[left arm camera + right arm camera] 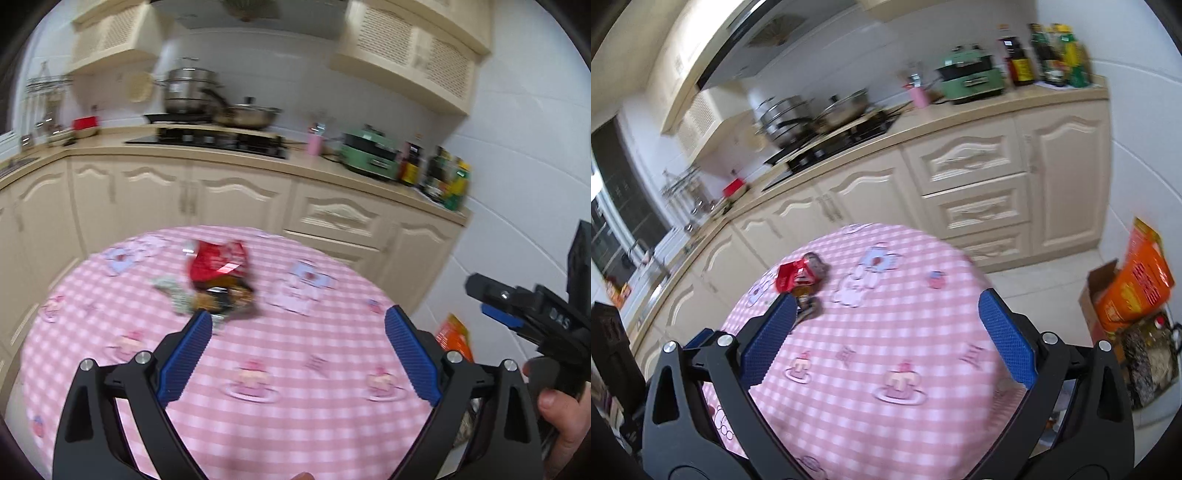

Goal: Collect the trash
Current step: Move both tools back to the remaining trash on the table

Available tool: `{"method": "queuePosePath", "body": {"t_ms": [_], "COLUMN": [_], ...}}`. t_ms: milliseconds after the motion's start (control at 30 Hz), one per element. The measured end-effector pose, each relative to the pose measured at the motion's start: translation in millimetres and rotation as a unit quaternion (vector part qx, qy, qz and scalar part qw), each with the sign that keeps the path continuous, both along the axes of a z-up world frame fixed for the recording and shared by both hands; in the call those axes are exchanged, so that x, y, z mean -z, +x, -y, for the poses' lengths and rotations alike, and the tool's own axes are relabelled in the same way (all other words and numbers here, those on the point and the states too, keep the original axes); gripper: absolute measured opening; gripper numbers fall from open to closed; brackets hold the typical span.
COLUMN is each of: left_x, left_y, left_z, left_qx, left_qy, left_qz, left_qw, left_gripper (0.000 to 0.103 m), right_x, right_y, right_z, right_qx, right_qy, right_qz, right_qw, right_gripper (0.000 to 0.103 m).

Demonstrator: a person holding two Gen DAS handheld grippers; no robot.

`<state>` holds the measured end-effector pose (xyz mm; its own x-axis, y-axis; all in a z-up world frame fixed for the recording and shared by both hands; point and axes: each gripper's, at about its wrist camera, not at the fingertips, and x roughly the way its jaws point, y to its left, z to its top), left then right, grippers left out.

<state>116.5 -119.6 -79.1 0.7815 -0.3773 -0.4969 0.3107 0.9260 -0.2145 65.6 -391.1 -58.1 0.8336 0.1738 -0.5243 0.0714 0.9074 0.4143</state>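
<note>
A red snack wrapper (pixel 216 260) lies on the far part of a round table with a pink checked cloth (pixel 295 406), on top of a brown and black wrapper (pixel 225 295) and a crumpled pale wrapper (pixel 173 291). My left gripper (pixel 298 328) is open and empty, above the table, near side of the wrappers. My right gripper (pixel 886 310) is open and empty above the table. In the right wrist view the red wrapper (pixel 794 277) lies at the table's far left. The right gripper also shows at the right edge of the left wrist view (pixel 517 314).
Cream kitchen cabinets (pixel 229 195) and a counter with pots (pixel 192 92), a green appliance (pixel 369 155) and bottles (pixel 447 177) stand behind the table. An orange bag in a cardboard box (pixel 1130 284) sits on the tiled floor to the right.
</note>
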Motion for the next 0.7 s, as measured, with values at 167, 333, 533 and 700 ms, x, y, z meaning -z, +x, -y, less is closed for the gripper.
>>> {"method": "queuePosePath", "body": {"t_ms": [167,333,533,700], "left_x": [8,30,55,71], "left_y": [27,62,101,128], "left_z": [-44,-75,-87,-85], "left_qx": [-0.052,-0.083,-0.09,-0.09], "left_qy": [0.015,0.036,0.069,0.096], "left_qz": [-0.005,-0.042,-0.079,-0.102], "left_qw": [0.9985,0.995,0.9904,0.986], "left_gripper": [0.093,0.093,0.093,0.092], "right_x": [3,18,38,51], "right_y": [33,63,96,116], "right_z": [-42,-76,-99,-109], "right_qx": [-0.048,-0.09,-0.108,-0.119], "right_qy": [-0.017,-0.028,-0.03,-0.037], "right_qz": [-0.012,-0.031,-0.055,-0.068], "right_qw": [0.999,0.995,0.992,0.99], "right_gripper": [0.097,0.097,0.097,0.097]}}
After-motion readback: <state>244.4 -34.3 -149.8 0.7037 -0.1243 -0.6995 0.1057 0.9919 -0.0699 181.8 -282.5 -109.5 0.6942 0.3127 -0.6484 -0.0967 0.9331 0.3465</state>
